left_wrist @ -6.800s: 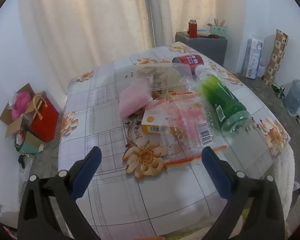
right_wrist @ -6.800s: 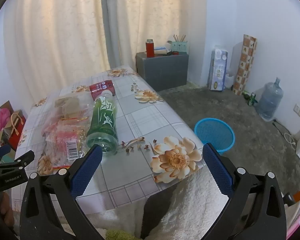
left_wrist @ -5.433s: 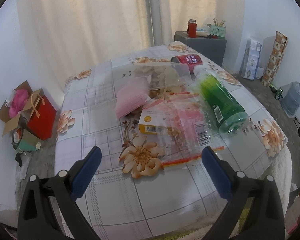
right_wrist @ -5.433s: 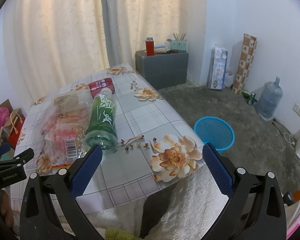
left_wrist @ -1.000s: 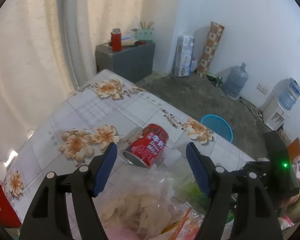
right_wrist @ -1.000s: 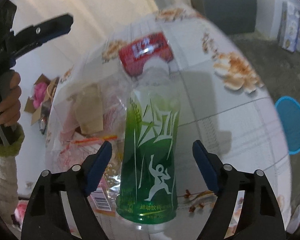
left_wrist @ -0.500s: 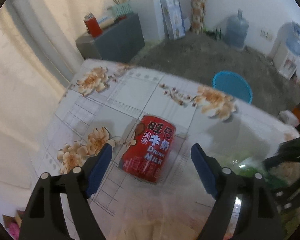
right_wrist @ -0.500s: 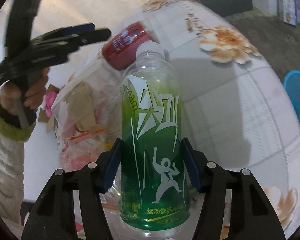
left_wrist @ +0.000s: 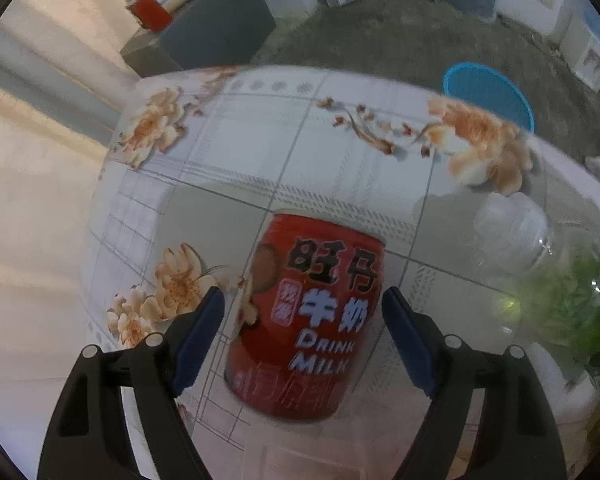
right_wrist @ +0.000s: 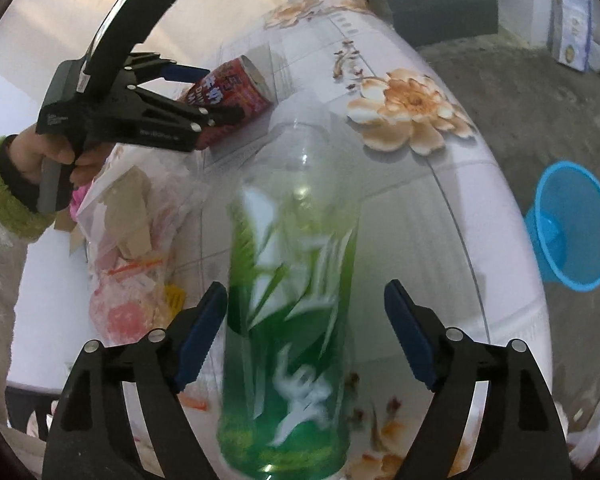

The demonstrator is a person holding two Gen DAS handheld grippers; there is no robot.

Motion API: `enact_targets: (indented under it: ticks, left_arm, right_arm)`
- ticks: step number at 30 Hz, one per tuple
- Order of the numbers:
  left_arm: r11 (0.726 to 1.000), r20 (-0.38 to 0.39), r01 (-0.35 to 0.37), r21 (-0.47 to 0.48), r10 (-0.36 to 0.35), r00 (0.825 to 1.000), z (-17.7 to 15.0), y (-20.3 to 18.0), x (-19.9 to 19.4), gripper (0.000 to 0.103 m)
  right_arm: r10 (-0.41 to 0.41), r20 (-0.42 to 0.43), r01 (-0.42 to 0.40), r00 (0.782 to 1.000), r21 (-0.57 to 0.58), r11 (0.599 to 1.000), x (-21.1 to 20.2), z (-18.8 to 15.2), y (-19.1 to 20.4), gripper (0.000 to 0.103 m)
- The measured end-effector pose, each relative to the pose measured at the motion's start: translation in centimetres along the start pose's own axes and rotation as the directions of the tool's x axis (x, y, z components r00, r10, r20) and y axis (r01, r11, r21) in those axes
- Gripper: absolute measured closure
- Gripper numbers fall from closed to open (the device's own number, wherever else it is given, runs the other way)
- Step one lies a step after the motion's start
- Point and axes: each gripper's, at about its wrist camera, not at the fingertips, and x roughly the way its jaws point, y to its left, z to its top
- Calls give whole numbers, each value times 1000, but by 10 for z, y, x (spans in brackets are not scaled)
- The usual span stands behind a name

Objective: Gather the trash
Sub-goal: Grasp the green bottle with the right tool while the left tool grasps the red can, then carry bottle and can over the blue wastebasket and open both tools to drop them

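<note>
A red milk drink can (left_wrist: pixel 308 316) lies on its side on the floral tablecloth (left_wrist: pixel 236 152). My left gripper (left_wrist: pixel 302 328) is open with a finger on each side of the can; it also shows in the right wrist view (right_wrist: pixel 204 96) around the can (right_wrist: pixel 228 92). A green-labelled clear plastic bottle (right_wrist: pixel 296 304) lies on the table between the open fingers of my right gripper (right_wrist: pixel 306 332); the left finger is close to its side, the right one stands apart. The bottle's neck shows in the left wrist view (left_wrist: pixel 540 264).
A blue trash basket (right_wrist: pixel 576 224) stands on the floor right of the table; it also shows in the left wrist view (left_wrist: pixel 488 92). Clear bags with wrappers and paper (right_wrist: pixel 132 220) lie left of the bottle. A grey cabinet (left_wrist: pixel 208 28) stands beyond the table.
My left gripper has dropped lower and closer, so its fingers now straddle the can. My right gripper has moved over the bottle and its fingers stand wider than half a second ago.
</note>
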Motion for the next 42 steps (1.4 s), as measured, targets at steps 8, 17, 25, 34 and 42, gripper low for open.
enact_targets:
  ticks: [8,17,25,34,42]
  left_arm:
    - [995,-64,-65,74,70,996,7,-9,17,38]
    - [994,-16,-86,73,87,996,26,-15,-12,38]
    - [1000,162,23,-5,-22,987,87,-40,-87,38]
    - [976,245,212,41,-216,945,195,-142,-102,38]
    - [928,107,373,-10,-370,923,292,-253,-13,38]
  right_arm:
    - [73,-33,-73,997,-16,997,17,9,4,47]
    - [193,83,-201,978,98,975,-16,1,-35,48]
    - [226,281,-294,933,229,928,-82,-12,-112,48]
    - [78,319,-251,945,546,799,-81,-30,-268,48]
    - [125,179,-218,976,768,602,6,-26,-380,48]
